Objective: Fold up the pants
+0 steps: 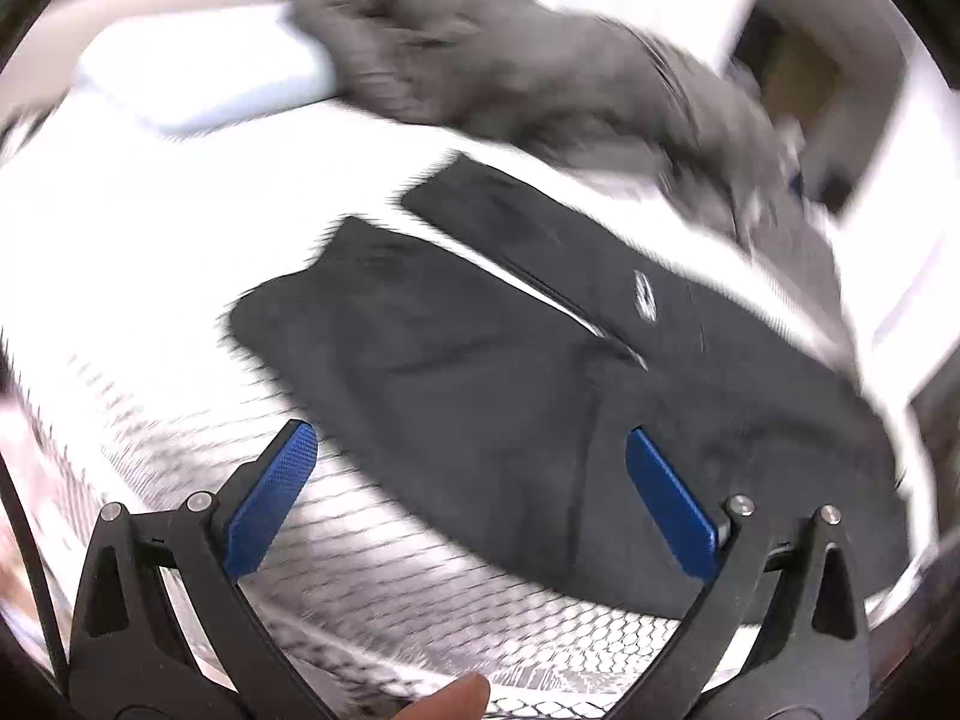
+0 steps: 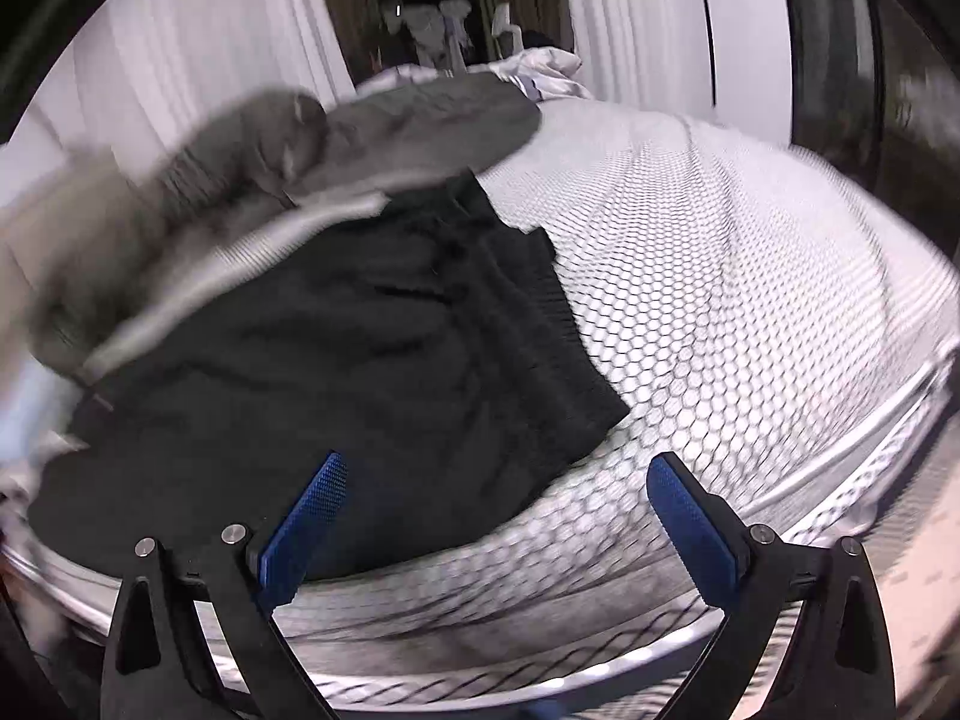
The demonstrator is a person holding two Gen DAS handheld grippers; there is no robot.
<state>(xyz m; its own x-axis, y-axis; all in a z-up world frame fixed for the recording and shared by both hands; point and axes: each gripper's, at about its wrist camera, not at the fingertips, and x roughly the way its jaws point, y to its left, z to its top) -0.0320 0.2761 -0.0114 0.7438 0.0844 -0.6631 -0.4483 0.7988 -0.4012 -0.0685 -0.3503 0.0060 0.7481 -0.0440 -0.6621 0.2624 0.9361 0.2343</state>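
Observation:
Black pants (image 1: 480,360) lie spread on a bed with a white honeycomb-patterned cover (image 1: 384,540); a small white logo (image 1: 645,295) shows on one leg. In the right wrist view the same black pants (image 2: 360,360) show their ribbed waistband (image 2: 558,336) pointing right. My left gripper (image 1: 471,447) hovers open over the lower part of the pants, nothing between its blue pads (image 1: 273,501). Over the pants' near edge my right gripper (image 2: 498,474) is open too, its left pad (image 2: 306,522) above the black cloth. Both views are motion-blurred.
A grey garment (image 1: 528,78) lies heaped behind the pants, also seen as the grey garment (image 2: 336,138) in the right wrist view. A white pillow (image 1: 204,72) sits at the far left. A fingertip (image 1: 450,702) shows at the bottom. White bedding (image 2: 540,72) lies far back; bed cover (image 2: 750,276) stretches right.

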